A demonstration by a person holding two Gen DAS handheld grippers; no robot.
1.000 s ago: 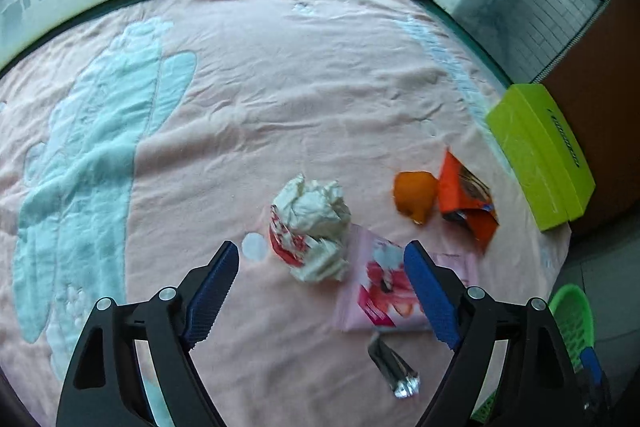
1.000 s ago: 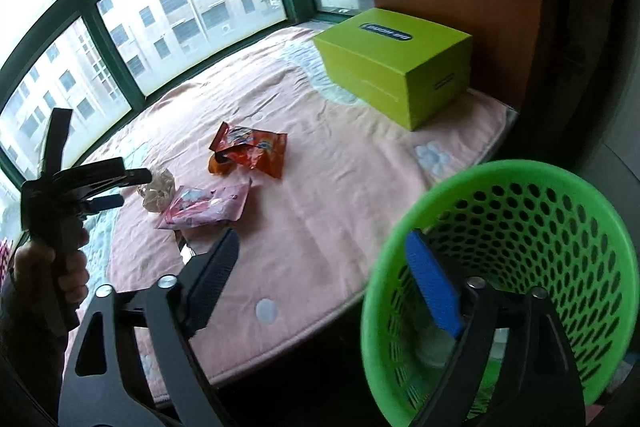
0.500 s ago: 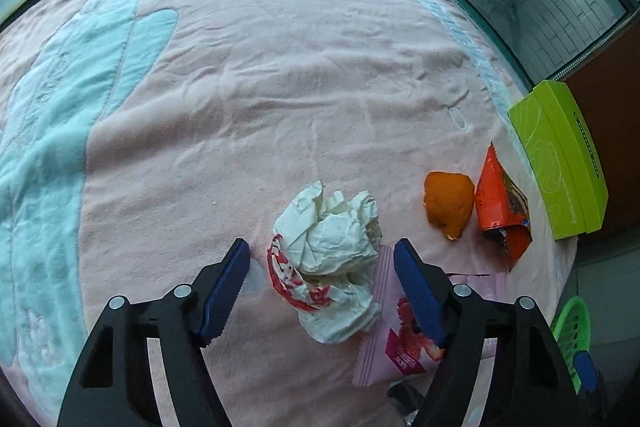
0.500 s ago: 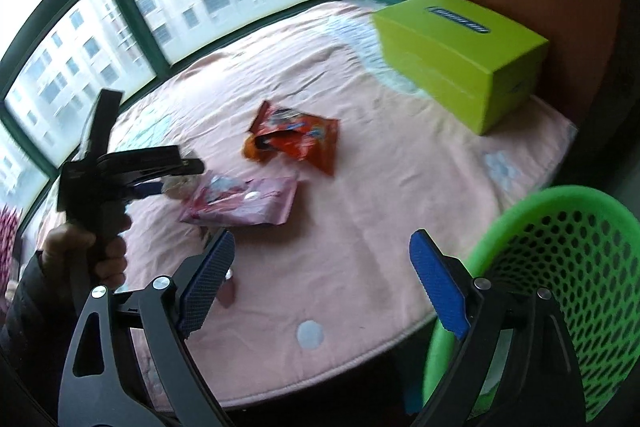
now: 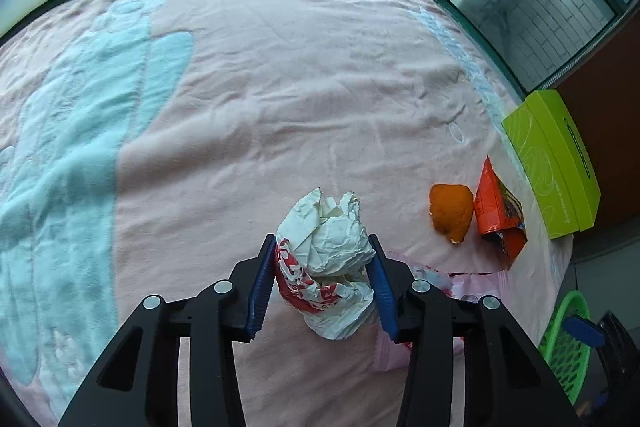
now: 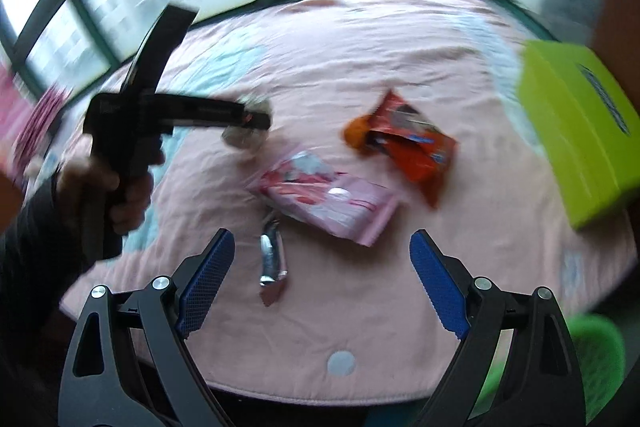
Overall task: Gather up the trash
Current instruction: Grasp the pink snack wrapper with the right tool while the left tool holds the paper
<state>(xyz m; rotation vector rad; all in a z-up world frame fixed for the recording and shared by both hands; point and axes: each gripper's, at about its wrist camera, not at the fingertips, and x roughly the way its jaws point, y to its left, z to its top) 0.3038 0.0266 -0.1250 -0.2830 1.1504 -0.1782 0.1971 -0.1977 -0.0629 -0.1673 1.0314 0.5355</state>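
Five pieces of trash are counted on the pink blanket (image 5: 280,87): a crumpled paper wrapper (image 5: 328,259), an orange peel (image 5: 450,211), an orange snack bag (image 5: 496,215), a pink snack packet (image 6: 332,199) and a small silver wrapper (image 6: 272,259)

Left tool (image 5: 322,287): jaws closing, the crumpled paper wrapper between them; both blue pads are seen at the wrapper's sides, apparently just touching it. A firm grip is not yet judged certain

Right tool (image 6: 320,283): jaws held wide, nothing between them; it is aimed down at the blanket, with the silver wrapper and pink snack packet just ahead of its tips. This view is blurred, so fine detail is not given

Green basket (image 5: 568,343): seen low at the blanket's right edge, well apart from the crumpled paper wrapper. A lime-green box (image 5: 556,163) is noted at the far right, beside the orange snack bag

Step in hand, as judged: first grasp, left side, on the paper wrapper. Nothing can be made out in the basket

Next move, as judged: closure to be finished until the paper is pinched, then a lift clear of the pink packet, which lies just beside and partly under the wrapper, and a carry right to the basket. Soft paper may slip or deform
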